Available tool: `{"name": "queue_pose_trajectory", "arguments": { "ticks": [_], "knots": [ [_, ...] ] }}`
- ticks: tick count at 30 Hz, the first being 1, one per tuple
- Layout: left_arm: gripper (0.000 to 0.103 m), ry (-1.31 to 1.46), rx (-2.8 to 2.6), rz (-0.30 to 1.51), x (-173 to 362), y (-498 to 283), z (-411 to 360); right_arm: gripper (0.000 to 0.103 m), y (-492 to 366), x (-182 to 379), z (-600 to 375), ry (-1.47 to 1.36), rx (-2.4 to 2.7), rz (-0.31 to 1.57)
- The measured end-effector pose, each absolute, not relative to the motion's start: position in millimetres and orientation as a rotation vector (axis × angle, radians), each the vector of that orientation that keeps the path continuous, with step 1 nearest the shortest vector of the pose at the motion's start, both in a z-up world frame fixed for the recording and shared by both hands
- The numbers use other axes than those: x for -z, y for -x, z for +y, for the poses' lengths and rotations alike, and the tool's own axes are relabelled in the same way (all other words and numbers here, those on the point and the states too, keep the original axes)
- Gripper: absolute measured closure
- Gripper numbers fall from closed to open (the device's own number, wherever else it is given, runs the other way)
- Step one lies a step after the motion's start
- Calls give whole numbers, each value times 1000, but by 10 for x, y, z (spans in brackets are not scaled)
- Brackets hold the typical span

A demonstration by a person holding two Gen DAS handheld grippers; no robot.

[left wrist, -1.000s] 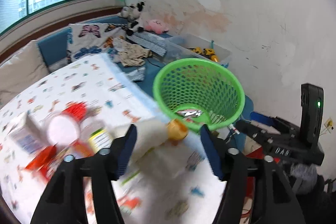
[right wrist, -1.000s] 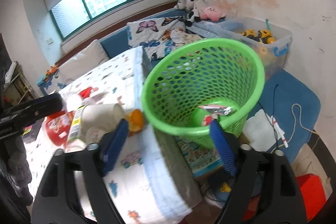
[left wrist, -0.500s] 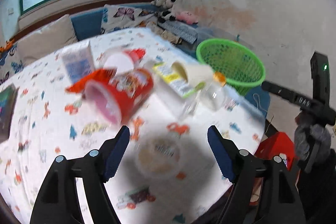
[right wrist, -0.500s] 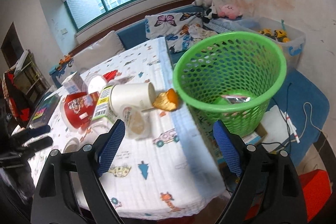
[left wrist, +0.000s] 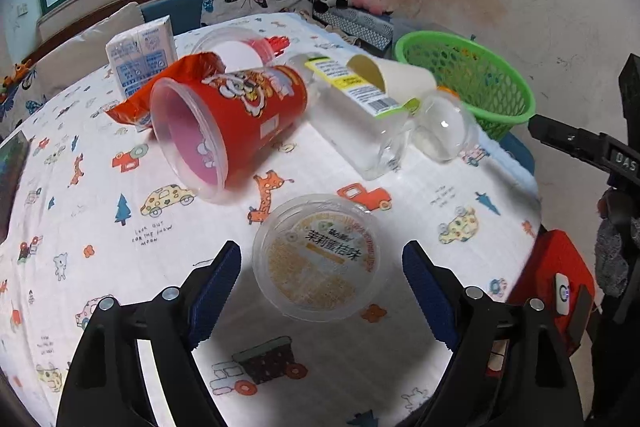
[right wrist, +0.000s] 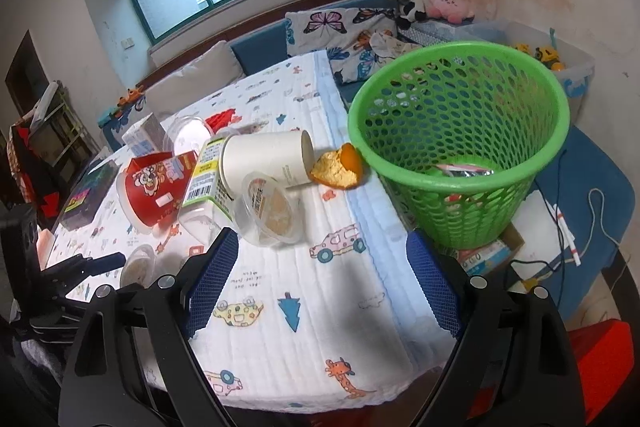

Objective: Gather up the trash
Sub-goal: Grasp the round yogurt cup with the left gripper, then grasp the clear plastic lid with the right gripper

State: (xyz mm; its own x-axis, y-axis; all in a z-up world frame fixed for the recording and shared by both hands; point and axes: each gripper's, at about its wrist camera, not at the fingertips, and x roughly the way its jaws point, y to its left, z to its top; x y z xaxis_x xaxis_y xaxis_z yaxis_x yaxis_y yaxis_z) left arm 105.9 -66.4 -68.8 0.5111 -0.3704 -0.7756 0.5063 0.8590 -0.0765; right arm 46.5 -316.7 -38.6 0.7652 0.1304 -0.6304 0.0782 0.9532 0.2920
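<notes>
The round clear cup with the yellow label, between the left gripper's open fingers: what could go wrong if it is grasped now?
1. The clear cup looks thin; the left gripper could crush it or squeeze it out.
2. Carrying it to the green basket means passing over the lying red cup and clear bottle, which may roll.

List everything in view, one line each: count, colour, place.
tablecloth: one, white with cartoon prints, covering the table.
basket: one, green, beside the table edge; wrappers inside.
snack cup: one, red, on its side.
clear tubs: two, one between the left jaws, one by the paper cup.
paper cup: one, white, lying down.
peel: one, orange, near the basket.
carton: one, white-blue, upright.
left gripper: open, jaws just widened.
right gripper: open, empty.
</notes>
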Motion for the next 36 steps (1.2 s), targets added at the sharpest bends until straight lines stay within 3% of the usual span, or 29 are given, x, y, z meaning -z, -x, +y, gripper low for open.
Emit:
{"name": "queue_pose_trajectory", "arguments": {
  "ticks": [5, 21, 36],
  "knots": [
    [35, -161, 536, 898, 740, -1083, -677, 17, -518, 420, -3092, -298, -46, 716],
    [37, -134, 548, 811, 424, -1002, -580, 18, -769, 520, -2848, -237, -100, 763],
    [37, -97, 525, 739, 71, -1071, -441, 35, -1132, 642, -2641, -152, -155, 817]
  ]
}}
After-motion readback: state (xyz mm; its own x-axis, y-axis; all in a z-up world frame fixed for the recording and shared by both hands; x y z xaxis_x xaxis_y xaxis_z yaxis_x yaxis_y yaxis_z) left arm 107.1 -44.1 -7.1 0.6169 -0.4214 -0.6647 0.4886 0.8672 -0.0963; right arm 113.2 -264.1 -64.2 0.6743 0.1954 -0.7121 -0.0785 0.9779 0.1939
